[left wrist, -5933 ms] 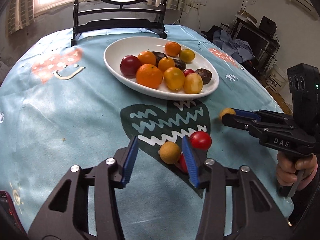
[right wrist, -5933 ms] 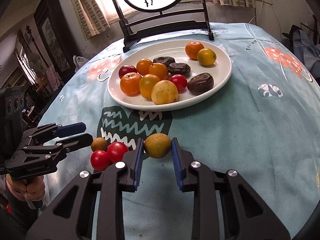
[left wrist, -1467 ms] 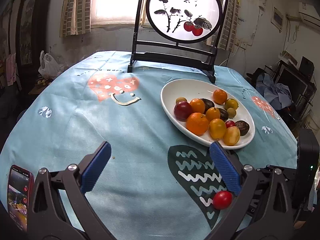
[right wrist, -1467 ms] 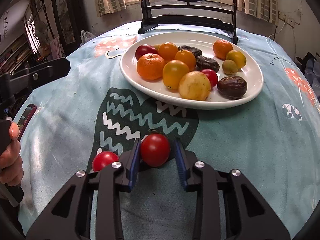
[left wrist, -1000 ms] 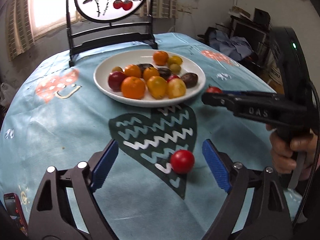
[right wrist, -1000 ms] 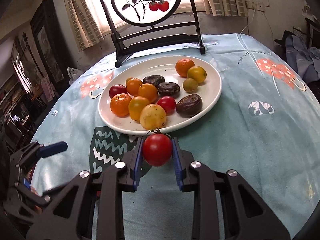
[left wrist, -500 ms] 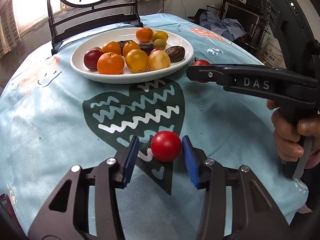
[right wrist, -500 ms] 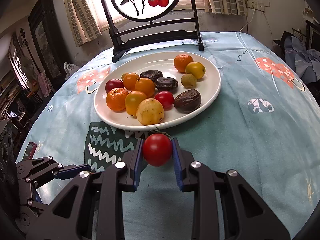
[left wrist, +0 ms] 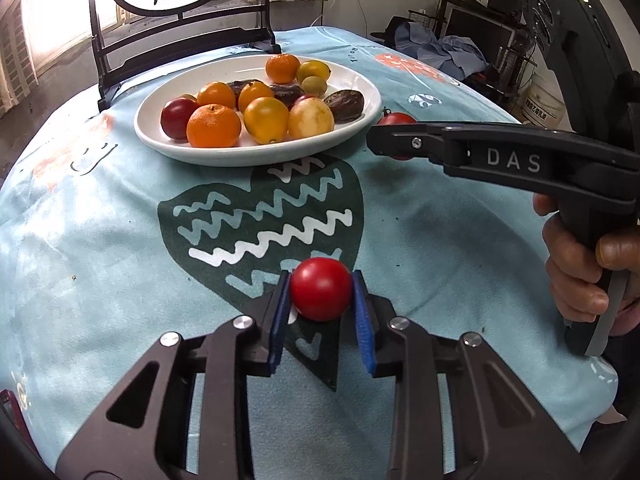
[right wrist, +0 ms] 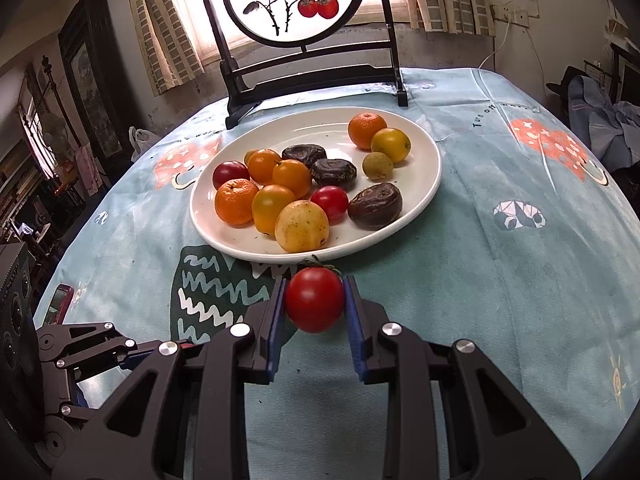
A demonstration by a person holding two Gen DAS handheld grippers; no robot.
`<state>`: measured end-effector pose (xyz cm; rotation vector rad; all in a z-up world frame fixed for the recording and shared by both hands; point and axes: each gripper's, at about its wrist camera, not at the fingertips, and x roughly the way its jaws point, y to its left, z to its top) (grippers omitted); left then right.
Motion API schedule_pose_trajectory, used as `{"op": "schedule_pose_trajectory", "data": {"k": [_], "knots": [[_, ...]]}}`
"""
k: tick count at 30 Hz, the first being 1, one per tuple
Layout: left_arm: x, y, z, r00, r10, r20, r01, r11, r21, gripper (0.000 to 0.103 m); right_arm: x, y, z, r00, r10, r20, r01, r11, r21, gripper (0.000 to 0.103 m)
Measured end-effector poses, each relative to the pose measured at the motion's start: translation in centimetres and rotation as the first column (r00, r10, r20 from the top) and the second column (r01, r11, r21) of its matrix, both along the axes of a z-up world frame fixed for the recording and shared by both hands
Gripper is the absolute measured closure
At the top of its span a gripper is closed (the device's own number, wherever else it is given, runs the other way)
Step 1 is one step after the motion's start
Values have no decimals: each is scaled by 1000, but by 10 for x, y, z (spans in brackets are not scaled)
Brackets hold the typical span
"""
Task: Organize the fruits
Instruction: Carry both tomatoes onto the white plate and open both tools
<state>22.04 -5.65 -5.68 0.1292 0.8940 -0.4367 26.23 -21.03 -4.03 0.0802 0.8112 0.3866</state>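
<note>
Blue tablecloth (right wrist: 500, 280): 2 grippers, 1 tomato each; plate (right wrist: 424, 196) w/ fruit.

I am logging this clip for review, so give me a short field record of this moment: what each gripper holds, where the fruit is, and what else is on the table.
left gripper: shut on a red tomato low over the tablecloth
right gripper: shut on a second red tomato, held just short of the plate's near rim
plate: white, oval, holds oranges, yellow fruit, dark wrinkled fruit and two red ones
loose fruit on the cloth: none seen
tablecloth: light blue, dark heart print
behind the plate: round painted screen on a dark stand
table edge: phone
</note>
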Motion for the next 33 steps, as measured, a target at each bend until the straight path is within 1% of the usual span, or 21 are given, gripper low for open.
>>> {"op": "schedule_pose_trajectory", "data": {"k": [3,5,7,8,10,11,12,15,18,20,23,26,30,31,32,33], "knots": [[-2,2,4,1000,14,13,-14,1000,-20,73,-5,6,2,999,28,28,-28,1000,-11,75],[-4,4,7,999,27,31,-26,999,-20,73,-9,10,5,998,50,48,-49,999,-14,75],[-6,6,12,998,37,42,-35,999,-38,73,-13,11,7,996,69,59,-70,998,2,75],[-6,8,16,998,37,44,-35,998,-55,73,-15,11,9,995,77,62,-78,997,19,75],[-1,14,27,999,36,33,-32,993,-117,73,-16,10,12,994,85,71,-89,995,51,75],[3,16,33,999,36,29,-31,989,-143,73,-16,9,16,993,79,87,-84,995,51,75],[9,18,42,999,39,39,-32,988,-153,73,-14,8,20,992,66,107,-71,996,52,75],[32,19,64,992,81,94,-68,988,-136,73,-1,0,33,991,25,129,-37,995,94,75],[62,21,78,986,129,107,-112,981,-157,73,20,-5,43,991,-19,135,3,993,117,75],[85,20,83,980,158,120,-140,979,-148,73,38,-6,46,990,-37,136,21,993,118,75],[122,20,81,975,194,107,-179,975,-132,73,66,-5,42,993,-52,110,39,993,115,75],[155,20,72,971,226,84,-218,971,-94,73,91,-3,32,995,-60,79,52,993,106,75],[176,22,60,967,248,59,-245,967,-66,73,108,1,19,998,-42,47,37,995,95,75],[178,22,58,964,260,59,-256,965,-55,72,110,2,17,998,-36,44,32,996,87,75],[178,23,56,960,272,60,-270,962,-47,60,111,2,16,999,-34,41,30,996,81,74],[177,24,56,955,290,65,-288,957,-41,46,111,3,15,999,-31,34,28,997,78,70]]}}
